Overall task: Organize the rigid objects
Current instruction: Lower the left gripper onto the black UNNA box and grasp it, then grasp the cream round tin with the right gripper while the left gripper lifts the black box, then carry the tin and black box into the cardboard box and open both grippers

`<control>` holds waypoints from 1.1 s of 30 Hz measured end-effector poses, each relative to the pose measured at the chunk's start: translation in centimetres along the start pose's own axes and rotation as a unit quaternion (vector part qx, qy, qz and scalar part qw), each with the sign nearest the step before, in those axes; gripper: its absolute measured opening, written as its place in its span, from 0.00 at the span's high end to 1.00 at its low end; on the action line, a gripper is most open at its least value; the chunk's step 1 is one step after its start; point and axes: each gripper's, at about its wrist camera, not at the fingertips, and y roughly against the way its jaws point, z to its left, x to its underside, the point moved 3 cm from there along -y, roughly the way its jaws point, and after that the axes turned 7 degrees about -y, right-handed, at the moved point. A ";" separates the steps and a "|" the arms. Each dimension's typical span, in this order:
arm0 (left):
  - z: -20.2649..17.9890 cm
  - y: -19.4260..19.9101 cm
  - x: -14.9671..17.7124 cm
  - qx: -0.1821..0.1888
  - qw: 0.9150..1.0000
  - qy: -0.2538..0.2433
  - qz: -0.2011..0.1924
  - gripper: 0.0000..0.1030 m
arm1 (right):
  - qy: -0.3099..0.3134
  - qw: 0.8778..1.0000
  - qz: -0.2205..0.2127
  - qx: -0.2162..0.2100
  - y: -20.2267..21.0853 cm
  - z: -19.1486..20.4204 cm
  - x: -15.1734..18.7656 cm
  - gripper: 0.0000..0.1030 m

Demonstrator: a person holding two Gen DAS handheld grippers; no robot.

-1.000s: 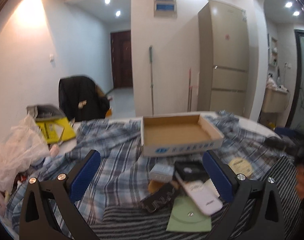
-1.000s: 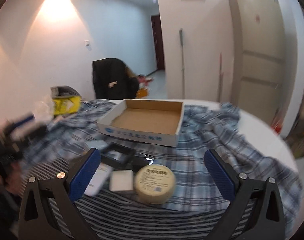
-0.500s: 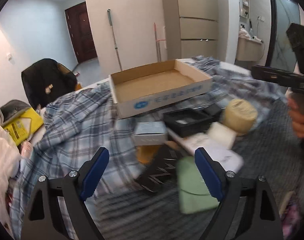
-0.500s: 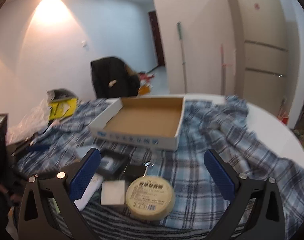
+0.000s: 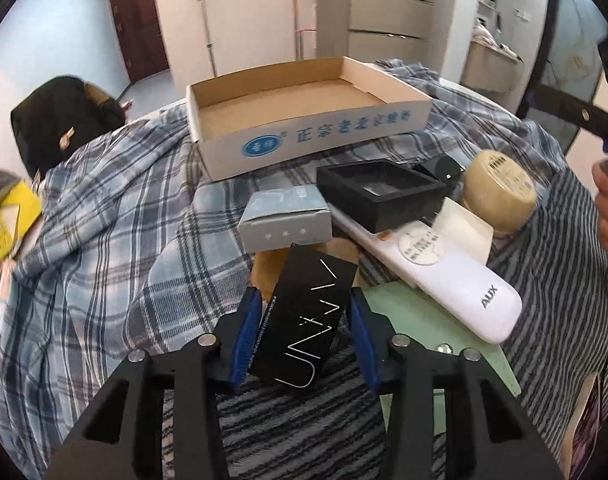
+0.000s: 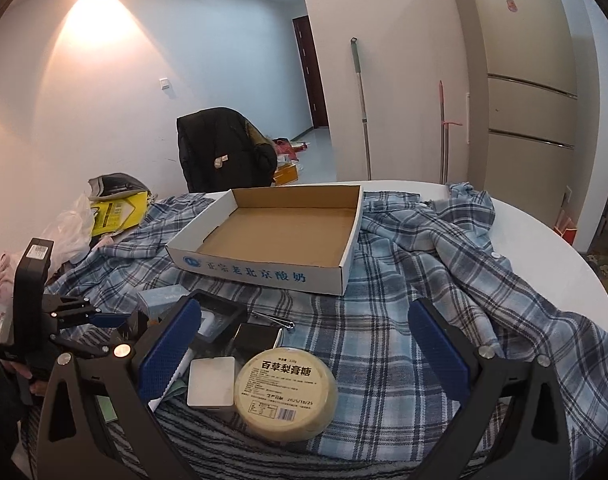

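The black carton (image 5: pixel 309 316), a slim rectangular pack with matte faces and thin white lettering, sits between your left gripper (image 5: pixel 304 332) pads: the jaws have just been closing, and the ribbed blue pads (image 5: pixel 248 332) now stand against its two long sides, pinching it. It lies tilted at the near edge of the table (image 6: pixel 543 240), over grey striped knit cloth (image 5: pixel 304 420).

Just beyond it rests a grey-blue cardboard box (image 5: pixel 286 220) with three small stars on its end. Beside that you have an open black tray (image 5: pixel 379 192) (rigid, square-cornered), a glossy white remote (image 5: pixel 435 276) marked AUX lying slantwise, and a round cream tin (image 6: pixel 286 392) with a printed paper label. A flat white square case (image 6: pixel 212 380) touches the tin's left side.

The shallow corrugated tray (image 6: pixel 272 240), white outside, brown inside, blue print on its front wall, stands toward the middle of the table on the rumpled blue plaid cloth (image 6: pixel 443 288).

Your right gripper (image 6: pixel 304 344) hangs above the tin with jaws spread wide, nothing between them. The table's far right rim is bare, smooth white and curved.
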 end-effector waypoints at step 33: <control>-1.5 7.6 -0.2 -0.091 0.992 0.061 -0.062 0.64 | 0.142 0.976 0.155 0.048 -5.3 2.6 5.1 0.29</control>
